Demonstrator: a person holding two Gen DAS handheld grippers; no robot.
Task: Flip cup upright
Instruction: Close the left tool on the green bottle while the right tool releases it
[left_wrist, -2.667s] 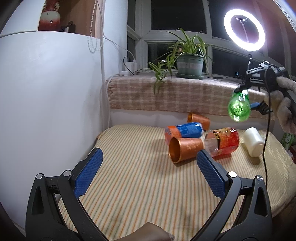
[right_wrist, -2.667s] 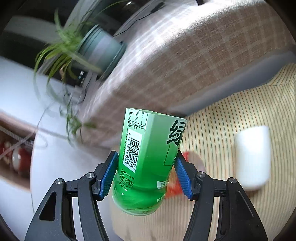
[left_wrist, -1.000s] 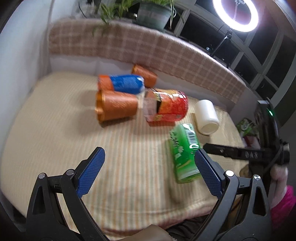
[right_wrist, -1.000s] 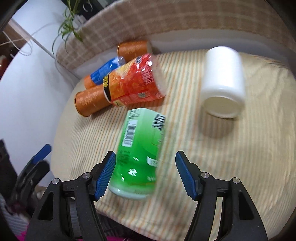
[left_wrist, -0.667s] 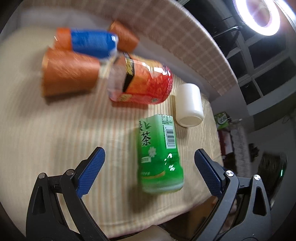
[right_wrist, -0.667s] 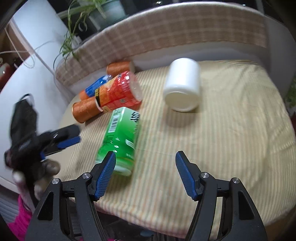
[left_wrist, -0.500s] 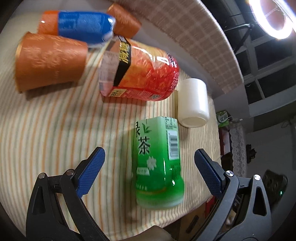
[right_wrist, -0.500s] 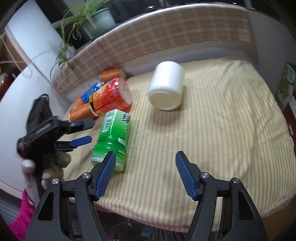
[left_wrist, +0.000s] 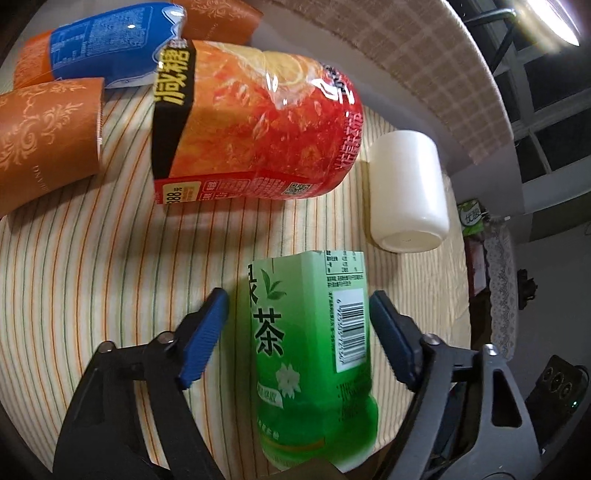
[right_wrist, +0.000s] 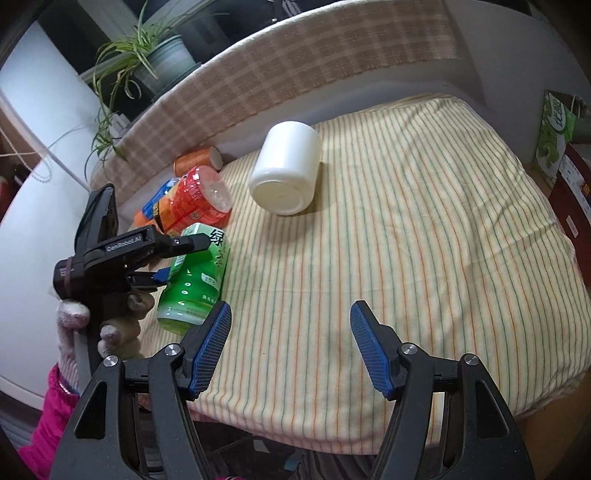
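Note:
A green cup (left_wrist: 314, 354) made from a cut tea bottle lies on its side on the striped tablecloth (right_wrist: 406, 221), open end away from me. My left gripper (left_wrist: 297, 306) straddles it, jaws open with small gaps to its sides. It also shows in the right wrist view (right_wrist: 195, 273), with the left gripper (right_wrist: 147, 251) around it. My right gripper (right_wrist: 290, 325) is open and empty over the table's front edge. A white cup (left_wrist: 406, 192) lies on its side behind it, and shows in the right wrist view (right_wrist: 284, 173).
A red-orange cut bottle (left_wrist: 255, 125), a blue one (left_wrist: 110, 44) and two orange paper cups (left_wrist: 44, 136) lie on their sides at the far left. A checked ledge (right_wrist: 295, 74) with a potted plant (right_wrist: 155, 59) runs behind. Boxes (right_wrist: 557, 129) stand beyond the right edge.
My right gripper let the green cup go lying on the table and drew back. My left gripper moved in and down over it, and its jaws have narrowed around it.

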